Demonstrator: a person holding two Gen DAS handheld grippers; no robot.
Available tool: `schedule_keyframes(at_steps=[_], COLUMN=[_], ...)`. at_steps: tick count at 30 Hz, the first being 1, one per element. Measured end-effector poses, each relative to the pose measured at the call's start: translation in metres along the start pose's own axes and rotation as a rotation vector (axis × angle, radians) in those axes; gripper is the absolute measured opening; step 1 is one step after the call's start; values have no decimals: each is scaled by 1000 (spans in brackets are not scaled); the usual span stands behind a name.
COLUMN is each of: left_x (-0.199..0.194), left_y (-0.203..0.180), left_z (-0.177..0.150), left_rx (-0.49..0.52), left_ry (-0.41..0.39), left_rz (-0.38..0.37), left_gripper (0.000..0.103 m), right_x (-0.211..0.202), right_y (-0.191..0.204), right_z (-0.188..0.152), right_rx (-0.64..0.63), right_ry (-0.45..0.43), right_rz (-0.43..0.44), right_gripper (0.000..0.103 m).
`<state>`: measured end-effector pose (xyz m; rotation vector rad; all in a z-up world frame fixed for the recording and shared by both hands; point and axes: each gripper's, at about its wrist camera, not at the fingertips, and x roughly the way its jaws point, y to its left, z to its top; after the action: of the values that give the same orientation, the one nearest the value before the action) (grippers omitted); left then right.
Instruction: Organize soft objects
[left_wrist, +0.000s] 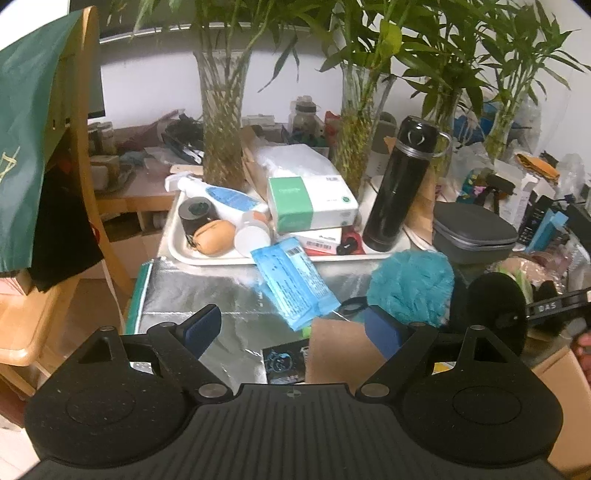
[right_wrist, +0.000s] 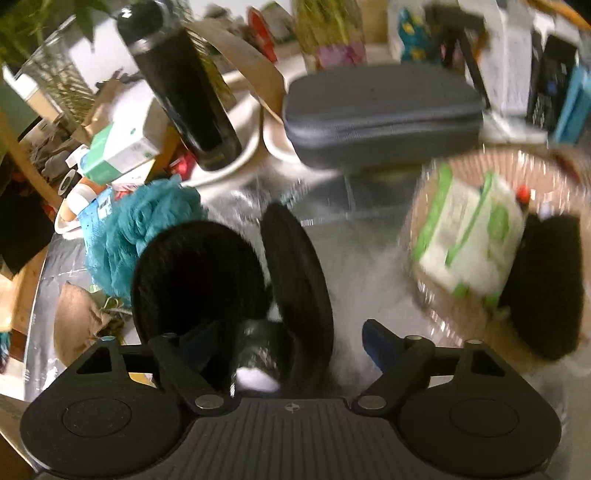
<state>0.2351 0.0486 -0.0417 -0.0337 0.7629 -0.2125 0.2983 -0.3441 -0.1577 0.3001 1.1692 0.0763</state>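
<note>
The right hand-held gripper (right_wrist: 291, 347) stands apart around black earmuffs (right_wrist: 295, 266), not yet clamped; the left hand-held gripper (left_wrist: 291, 328) hangs apart, empty. A basket (right_wrist: 436, 310) right of it holds tissues (right_wrist: 469, 236); a teal pouf (right_wrist: 144, 229) waits left.

We're losing the basket (right_wrist: 424, 236) right of the right gripper (right_wrist: 291, 343) to motion blur, and black earmuffs (right_wrist: 195, 280) are hiding its left finger.

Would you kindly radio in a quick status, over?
Left gripper open, empty. Right gripper open around black earmuffs, pads not pressing. Teal bath pouf touching earmuffs' left side.
</note>
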Motion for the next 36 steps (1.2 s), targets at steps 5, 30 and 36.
schedule_keyframes(at_steps=[5,30,36], left_x=[2,8,11], left_y=[-4,7,1], left_z=[0,2,5], left_rx=[6,-17,46], left_ry=[6,18,16], left_rz=[-9,-10,-33], left_gripper=[86,86,86], right_x=[11,-62,-78], right_y=[-4,-2,3], right_z=[-11,-1,4], right_rx=[40,83,57], right_ry=[52,-248,-327], right_rz=[-11,141,155], right_gripper=[68,12,12])
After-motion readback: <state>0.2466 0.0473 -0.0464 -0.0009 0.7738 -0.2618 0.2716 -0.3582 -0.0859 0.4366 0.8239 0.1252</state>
